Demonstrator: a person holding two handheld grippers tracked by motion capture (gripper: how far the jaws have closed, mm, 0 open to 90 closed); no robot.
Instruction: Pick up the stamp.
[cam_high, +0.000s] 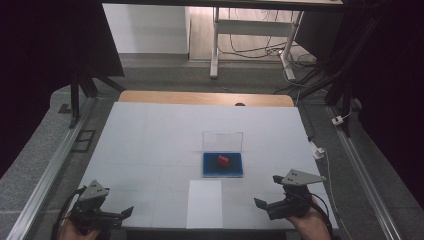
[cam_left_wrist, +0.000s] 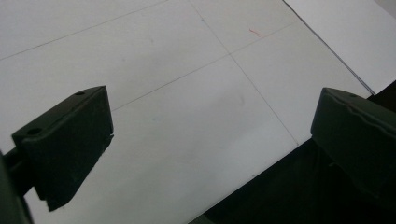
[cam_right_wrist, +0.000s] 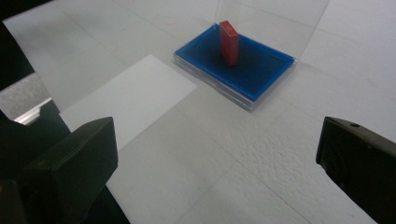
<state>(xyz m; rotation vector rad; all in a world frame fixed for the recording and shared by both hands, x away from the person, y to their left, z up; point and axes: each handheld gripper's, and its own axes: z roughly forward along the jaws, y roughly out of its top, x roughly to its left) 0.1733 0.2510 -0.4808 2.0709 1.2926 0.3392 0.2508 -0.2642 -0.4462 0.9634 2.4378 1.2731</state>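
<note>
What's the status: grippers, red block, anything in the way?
Left gripper open, right gripper open, both at near edge. Red block upright in open blue case. White sheet between; path clear.

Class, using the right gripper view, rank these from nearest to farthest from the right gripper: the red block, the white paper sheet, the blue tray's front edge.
1. White paper sheet, lying flat, ahead to the left.
2. Blue tray's front edge, ahead at centre.
3. Red block, upright on the tray, behind that edge.
</note>
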